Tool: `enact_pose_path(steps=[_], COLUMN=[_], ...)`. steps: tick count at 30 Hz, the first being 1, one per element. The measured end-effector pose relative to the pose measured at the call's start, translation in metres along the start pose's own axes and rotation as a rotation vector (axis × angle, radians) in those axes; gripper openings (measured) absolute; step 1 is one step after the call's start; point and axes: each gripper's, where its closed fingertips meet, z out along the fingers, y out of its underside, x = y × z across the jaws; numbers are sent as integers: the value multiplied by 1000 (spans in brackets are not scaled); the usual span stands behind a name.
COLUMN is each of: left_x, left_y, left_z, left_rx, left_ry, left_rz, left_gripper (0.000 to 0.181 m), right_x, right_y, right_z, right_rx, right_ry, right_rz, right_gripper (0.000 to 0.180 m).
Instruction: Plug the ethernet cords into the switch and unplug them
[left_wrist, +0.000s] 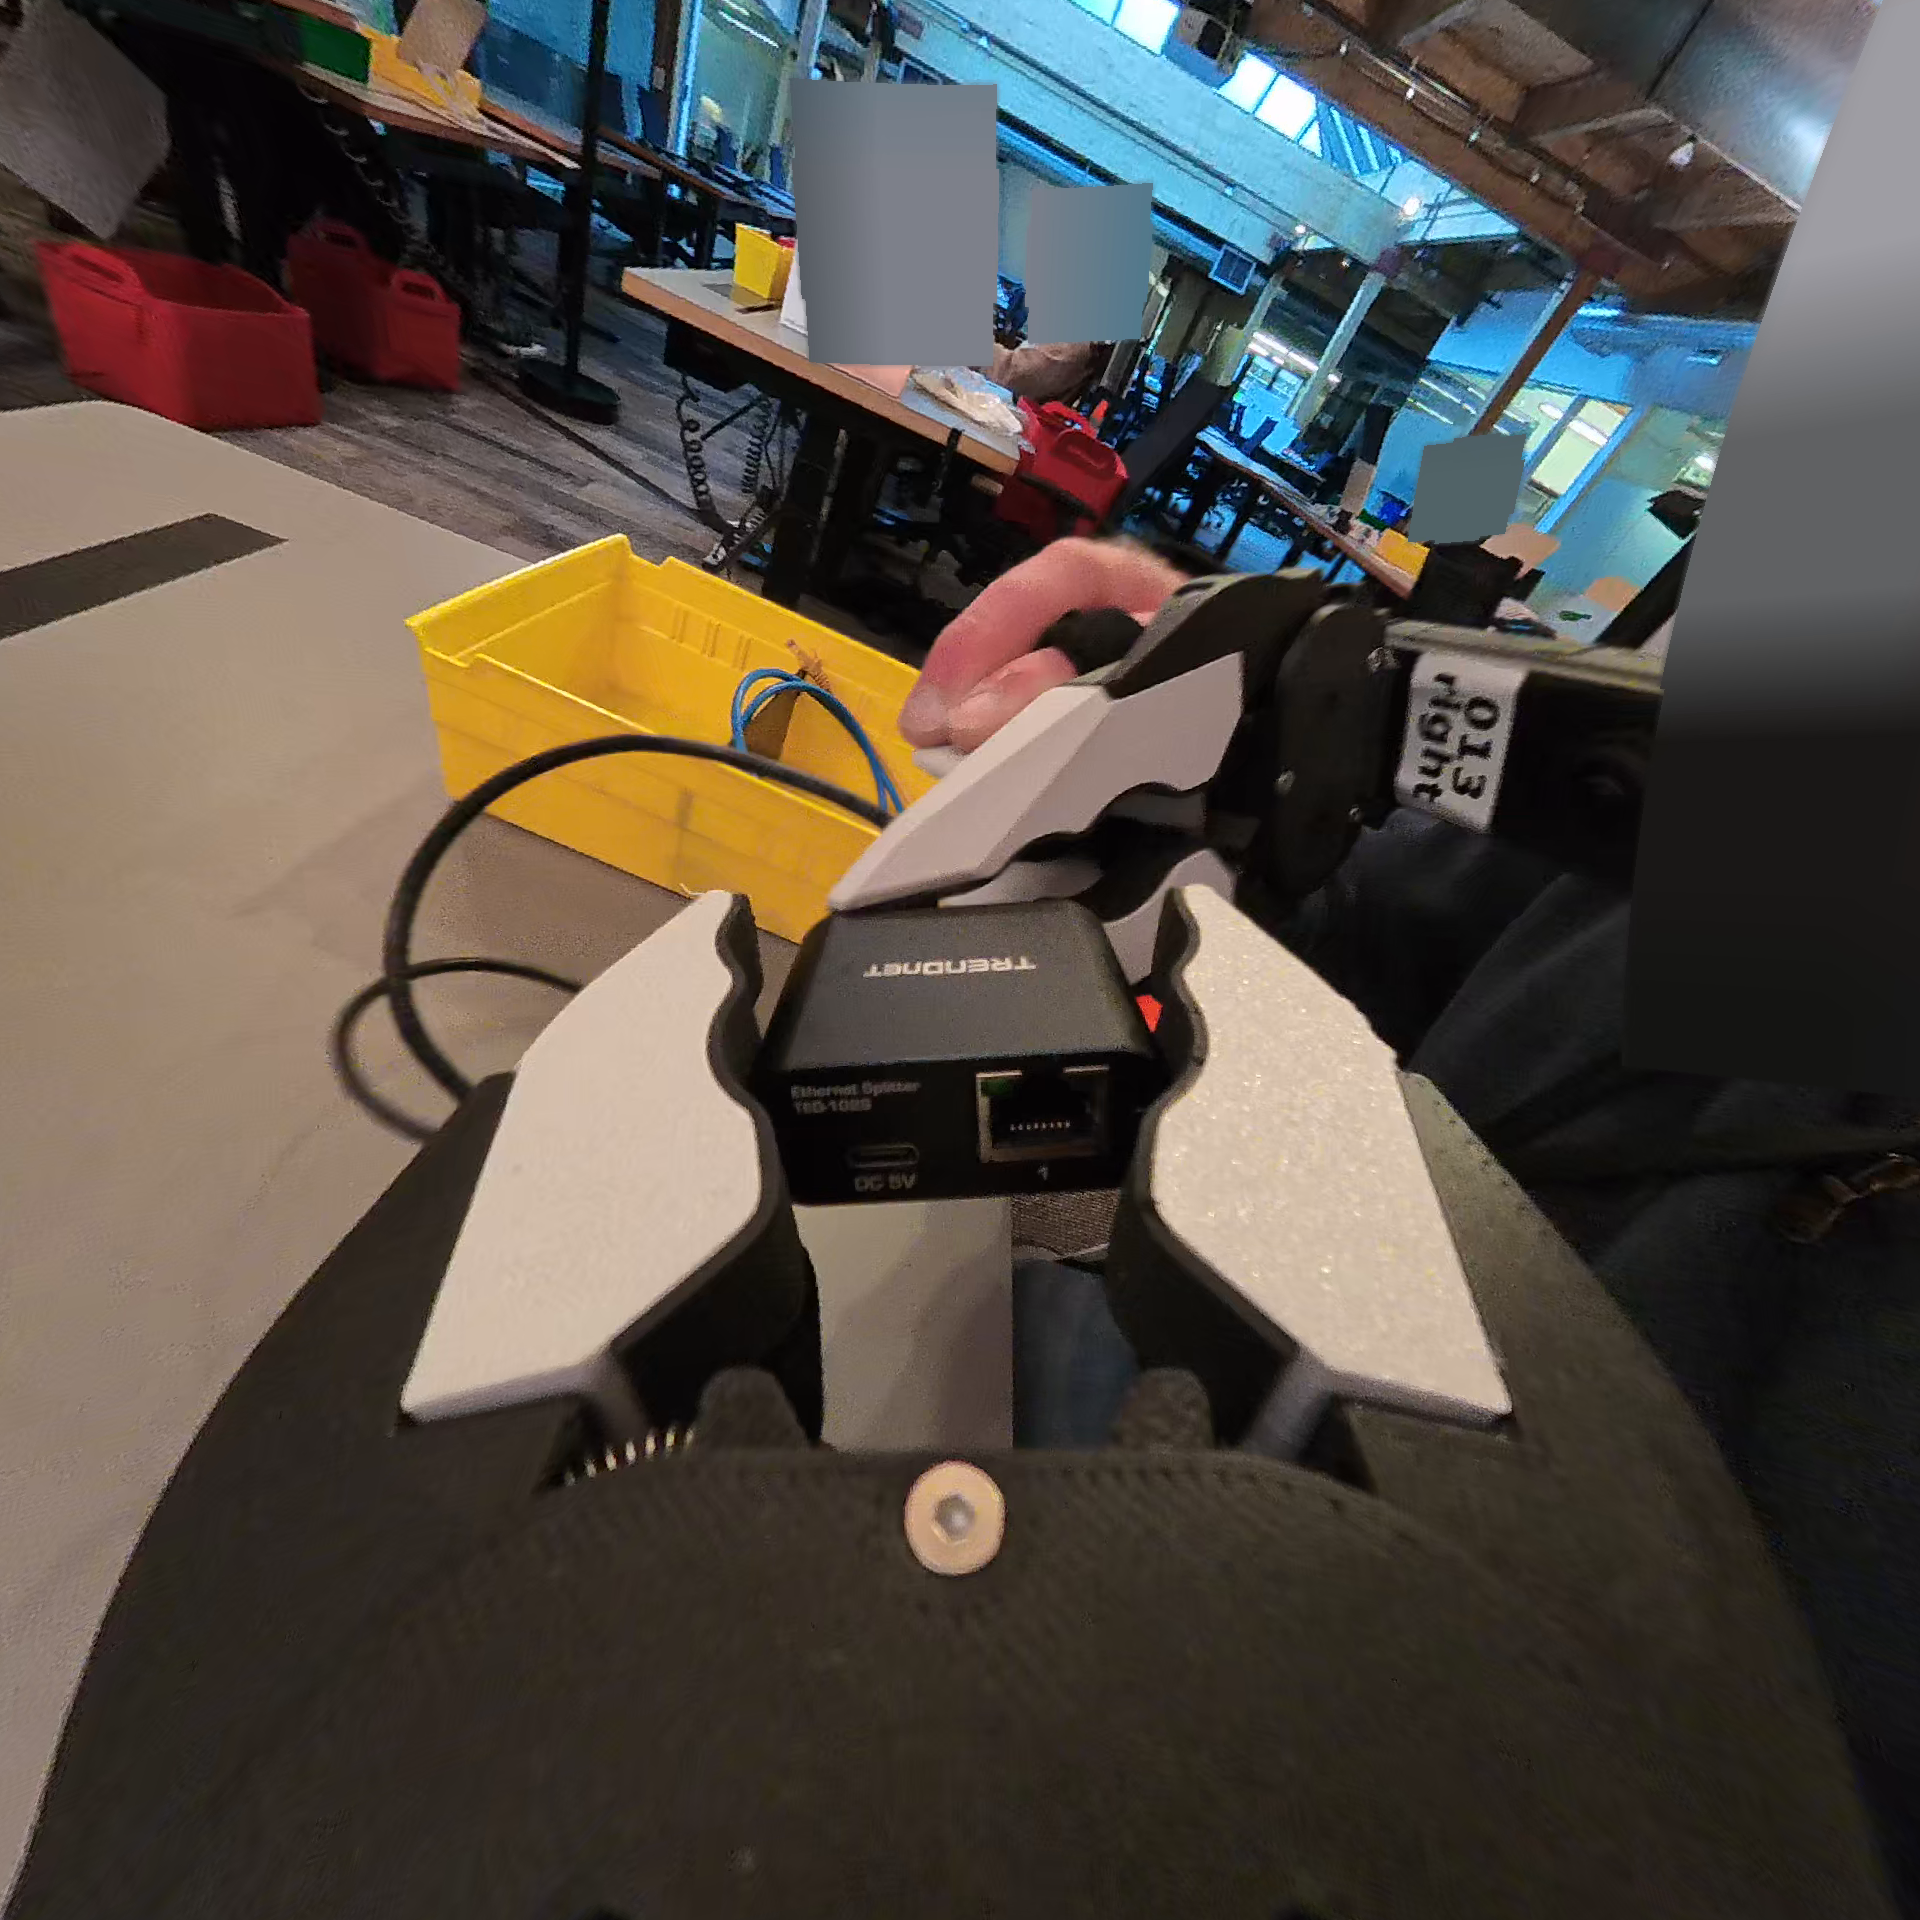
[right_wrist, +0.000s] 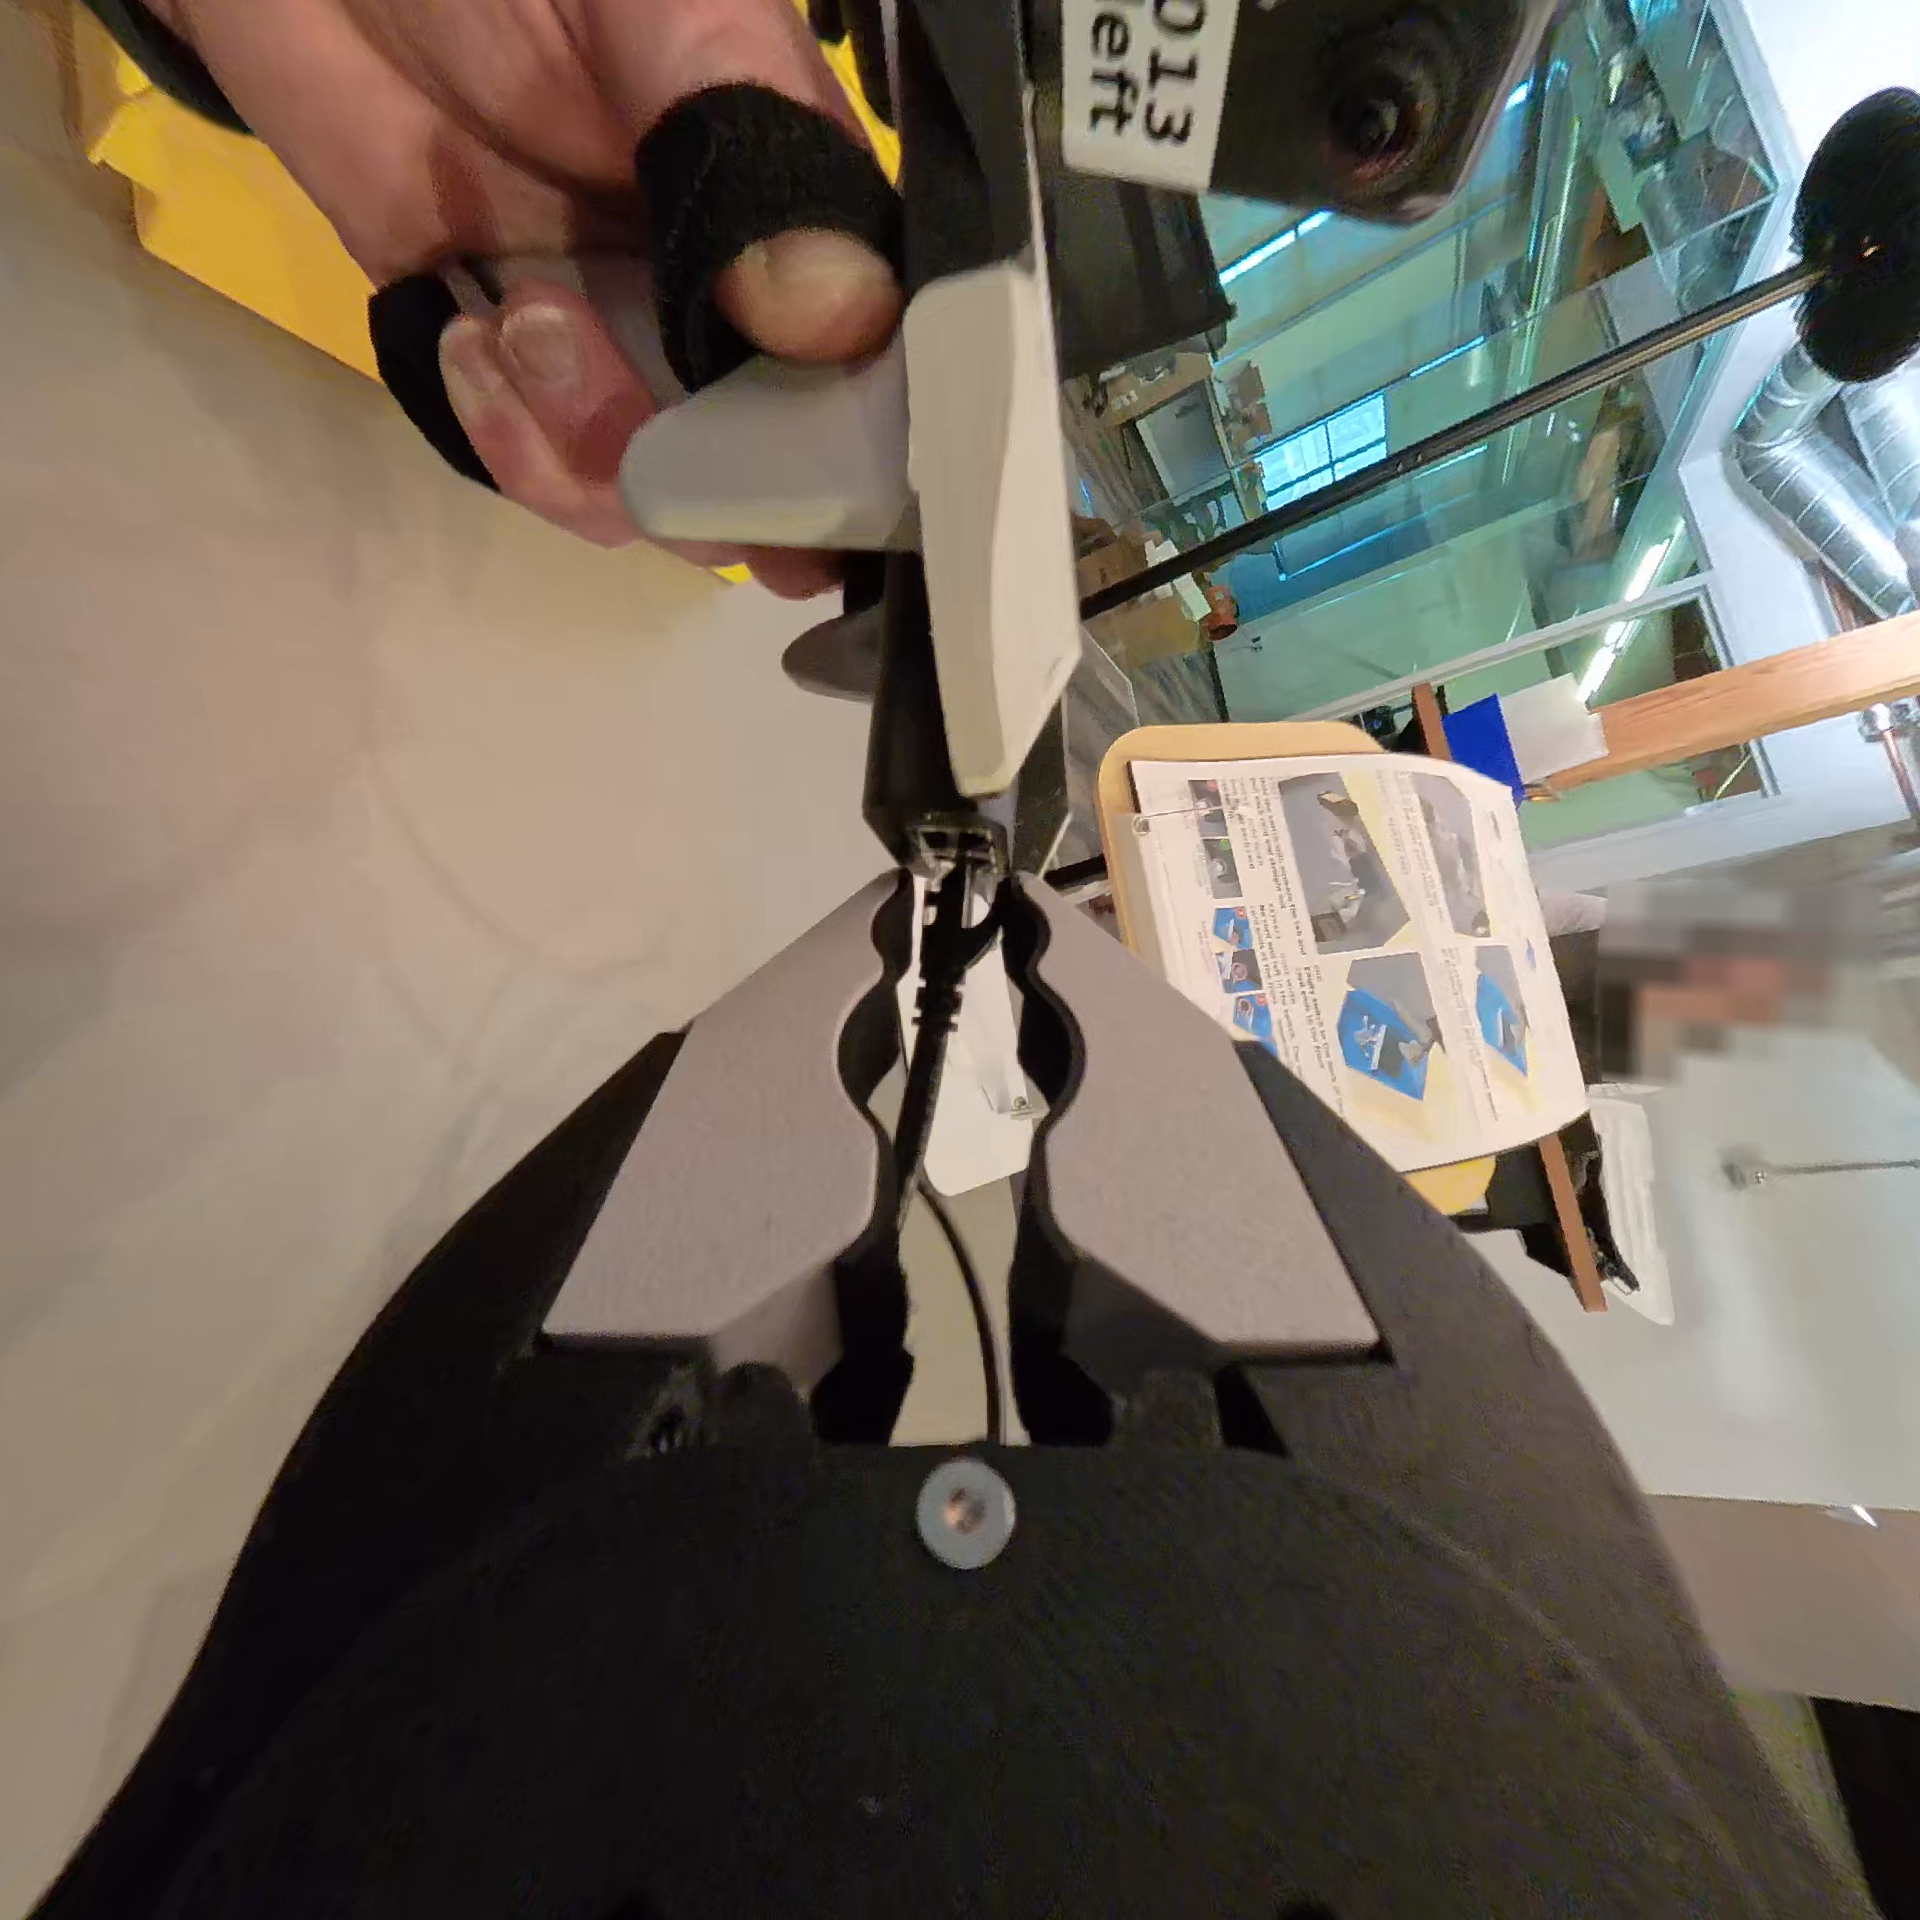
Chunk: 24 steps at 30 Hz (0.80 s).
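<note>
My left gripper (left_wrist: 956, 914) is shut on a small black switch (left_wrist: 956, 1029) and holds it above the table, with one empty port facing the camera. My right gripper (right_wrist: 958, 888) is shut on the plug of a black ethernet cord (right_wrist: 940, 966). The plug's front sits in the mouth of a port on the switch's far end (right_wrist: 951, 836). How deep it sits is hidden. In the left wrist view the right gripper (left_wrist: 883, 899) meets the far end of the switch. The black cord (left_wrist: 416, 883) loops over the table to the left. A left finger (right_wrist: 987, 571) shows above the switch.
A yellow bin (left_wrist: 623, 727) stands on the grey table (left_wrist: 208, 831) behind the switch, with a blue cord (left_wrist: 800, 707) in it. A black tape strip (left_wrist: 125, 566) lies at far left. A board with printed sheets (right_wrist: 1351, 956) stands to the right. Red bins (left_wrist: 177, 332) sit on the floor.
</note>
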Motion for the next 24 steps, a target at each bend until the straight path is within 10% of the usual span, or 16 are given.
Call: enact_pose_path(steps=[24], left_x=[-4], left_y=[13], left_z=[5], left_rx=[-53], left_ry=[-6], left_rz=[-9], left_gripper=[75], right_x=[4], right_y=[0], right_z=[-6], right_rx=[96], right_ry=[57], right_rz=[3], right_gripper=[15])
